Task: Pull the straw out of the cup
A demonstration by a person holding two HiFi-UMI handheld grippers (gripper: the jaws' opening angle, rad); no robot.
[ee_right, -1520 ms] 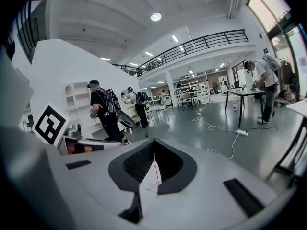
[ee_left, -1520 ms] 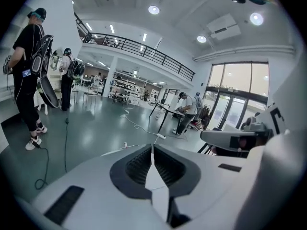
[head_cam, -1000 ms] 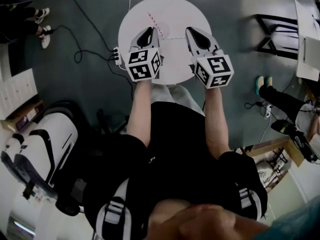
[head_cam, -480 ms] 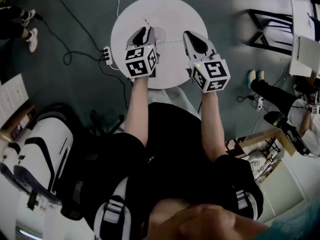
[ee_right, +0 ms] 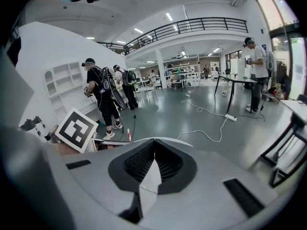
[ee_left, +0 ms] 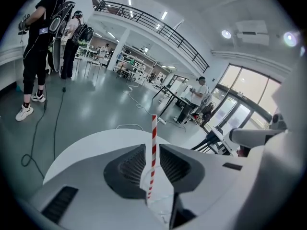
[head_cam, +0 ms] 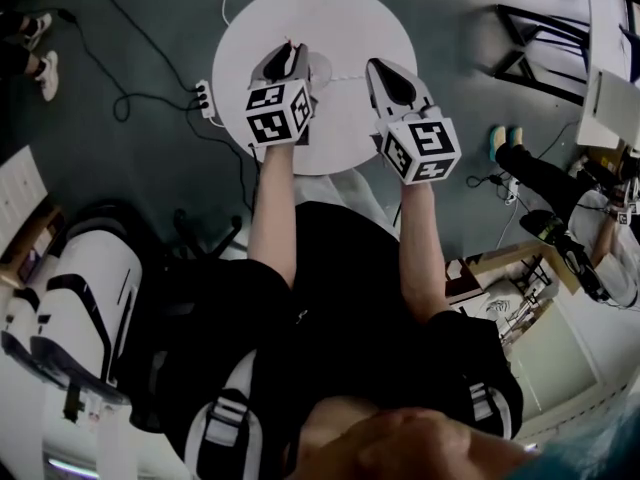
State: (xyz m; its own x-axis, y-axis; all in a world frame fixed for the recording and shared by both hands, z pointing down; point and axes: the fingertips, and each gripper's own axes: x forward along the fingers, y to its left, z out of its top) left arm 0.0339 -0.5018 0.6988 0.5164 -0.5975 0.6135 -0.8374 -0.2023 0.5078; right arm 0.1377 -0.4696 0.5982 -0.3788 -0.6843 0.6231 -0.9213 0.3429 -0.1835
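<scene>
Round white bench (head_cam: 340, 18) on a grey floor. Left tool (head_cam: 290, 53) has shifted over the red-and-white striped paper straw (ee_left: 154, 138), which now stands upright between its slightly parted jaws, ready for pinching; right tool (ee_right: 154, 153) is closed, empty

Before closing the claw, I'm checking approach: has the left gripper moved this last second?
Yes, the left gripper went forward, farther over the round table, around the straw.

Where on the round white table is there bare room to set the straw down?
Bare: the far half of the table, beyond both tongs, from rim to rim. Crowded: the near middle, where the left tongs stand round the straw beside the right tongs.
</scene>
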